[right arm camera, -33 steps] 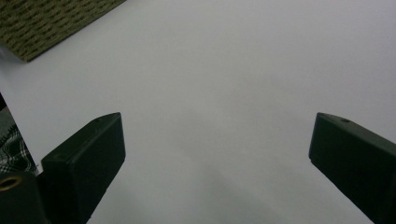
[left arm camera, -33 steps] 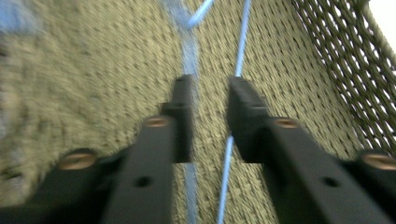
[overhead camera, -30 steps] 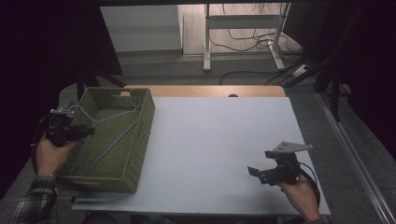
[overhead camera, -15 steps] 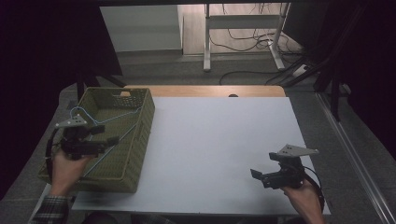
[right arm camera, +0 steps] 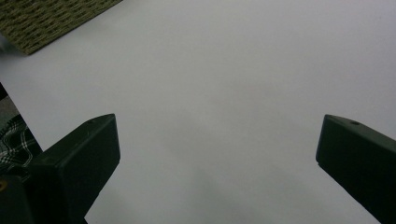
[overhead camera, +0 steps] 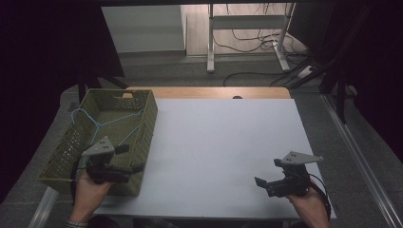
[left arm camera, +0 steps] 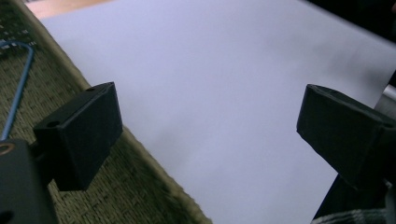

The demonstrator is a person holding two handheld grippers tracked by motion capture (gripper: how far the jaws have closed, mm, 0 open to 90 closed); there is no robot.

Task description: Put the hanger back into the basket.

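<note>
left gripper (overhead camera: 135,167) spread over basket (overhead camera: 142,124) edge, right gripper (overhead camera: 263,183) spread, both empty; blue hanger (overhead camera: 102,124) behind left partly hidden.

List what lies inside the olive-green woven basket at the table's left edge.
Inside the olive-green woven basket, a light-blue wire hanger lies on its floor. The left hand-held gripper and the hand holding it cover the basket's near right corner, so anything there is hidden.

Left gripper (overhead camera: 135,167): in your left hand (overhead camera: 90,187), jaws spread wide.
Right gripper (overhead camera: 259,182): in your right hand (overhead camera: 308,206), jaws apart.
</note>
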